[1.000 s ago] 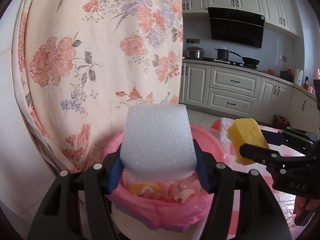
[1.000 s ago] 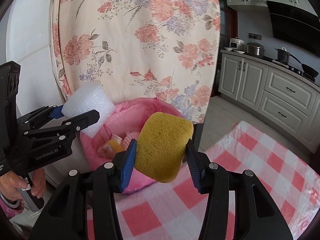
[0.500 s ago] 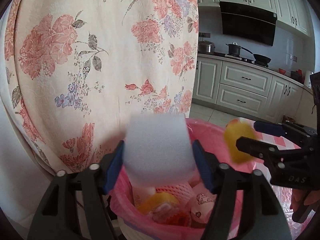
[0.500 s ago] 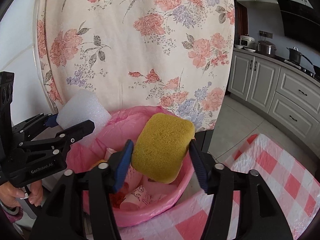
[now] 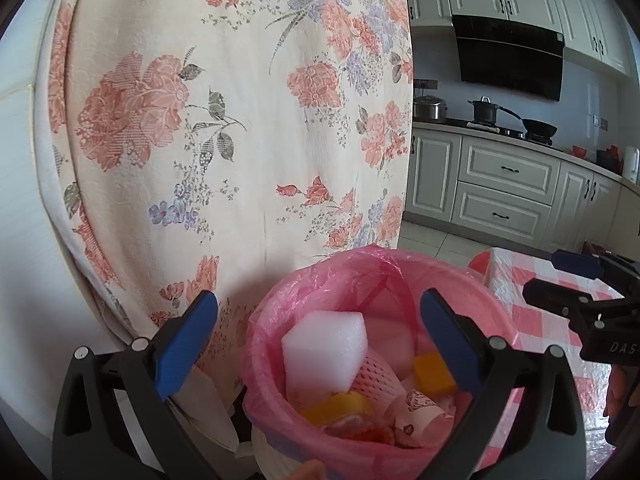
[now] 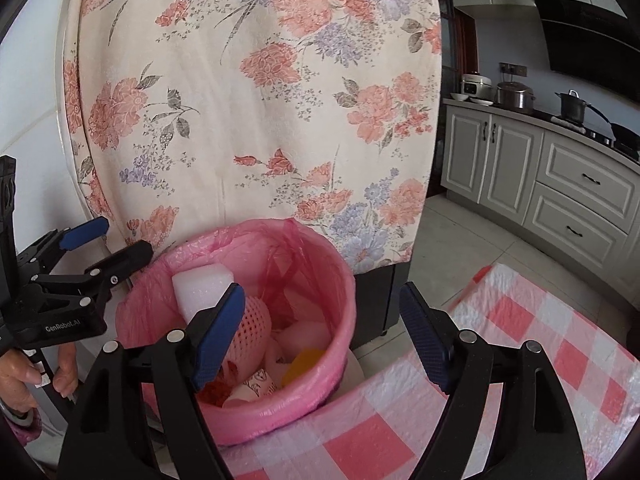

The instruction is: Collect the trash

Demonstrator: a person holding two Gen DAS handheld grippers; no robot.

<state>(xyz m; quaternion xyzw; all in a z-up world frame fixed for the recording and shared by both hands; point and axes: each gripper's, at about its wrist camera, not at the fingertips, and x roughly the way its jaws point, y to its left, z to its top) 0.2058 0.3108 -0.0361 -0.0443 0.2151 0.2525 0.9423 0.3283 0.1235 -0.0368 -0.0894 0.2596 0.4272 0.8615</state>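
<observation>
Left claw (image 5: 319, 344) opening wide, blue pads (image 5: 188, 342) well apart, nothing between them. Directly ahead of and below it, the white foam block (image 5: 325, 350), lying free inside the pink-lined trash bin (image 5: 280, 296), tilted on one corner against a pink foam fruit net (image 5: 374, 376). Right claw (image 6: 322, 334) also opening, pads clear of everything, empty. Below it and slightly to its left, the same bin (image 6: 344, 292), with the foam block (image 6: 200, 288) leaning against the near-left wall just behind the left pad. Yellow sponge (image 5: 432, 368) down among the rubbish, below the left claw and close to its right pad; from the right wrist view only a yellow patch (image 6: 304, 362) low in the bin, too blurred to name with certainty. Printed paper cups (image 5: 420, 410) and orange peel-like scraps (image 5: 340, 408) at the bottom, nearest the left claw. Behind the bin, beyond both claws, a floral cloth (image 5: 240, 120) hanging over something tall. To the right of the bin and under the right claw, a red-and-white checked tabletop cover (image 6: 520, 340). Left hand (image 6: 24, 372) gripping its handle at the far left of the right wrist view.
</observation>
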